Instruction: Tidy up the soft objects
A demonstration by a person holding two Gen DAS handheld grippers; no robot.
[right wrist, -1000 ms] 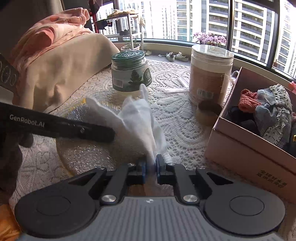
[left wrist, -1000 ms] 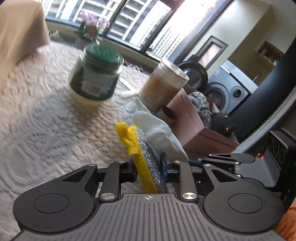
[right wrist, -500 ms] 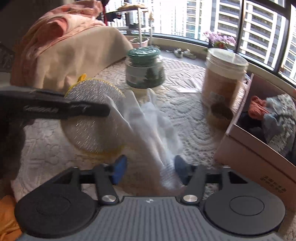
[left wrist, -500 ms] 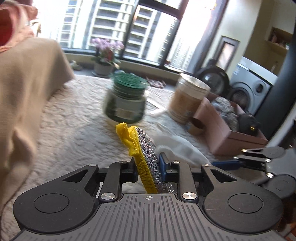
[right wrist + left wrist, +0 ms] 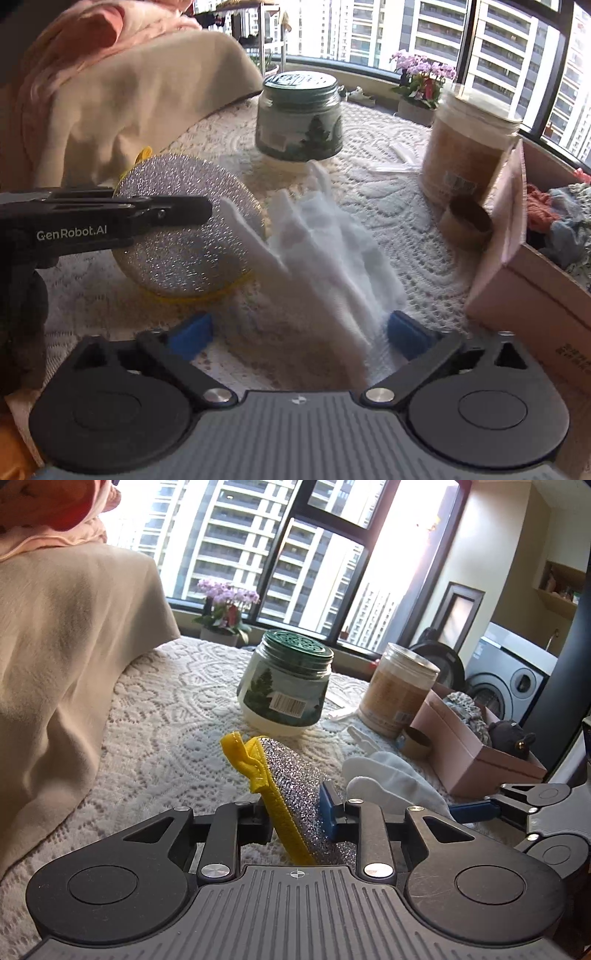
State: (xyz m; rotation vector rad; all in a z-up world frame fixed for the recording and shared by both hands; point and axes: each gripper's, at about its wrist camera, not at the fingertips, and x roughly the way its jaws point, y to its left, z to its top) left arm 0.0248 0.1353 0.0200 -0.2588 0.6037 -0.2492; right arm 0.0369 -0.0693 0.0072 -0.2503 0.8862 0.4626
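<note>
White cloth (image 5: 332,251) lies lengthwise toward jar (image 5: 299,118).

The right gripper (image 5: 299,334) is seen with its jaws opening wide, the blue pads clear of the white cloth (image 5: 332,251), which lies between them on the lace cover (image 5: 388,192). At nine o'clock the left gripper (image 5: 199,210) is clamped on a glittery round scrubber (image 5: 184,258). A green-lidded jar (image 5: 299,118) stands at twelve, a brown jar (image 5: 469,147) at two, a pink box (image 5: 517,280) at three.

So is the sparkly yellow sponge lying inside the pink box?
No, the sponge is pinched in the left gripper, above the lace cloth and away from the pink box.
</note>
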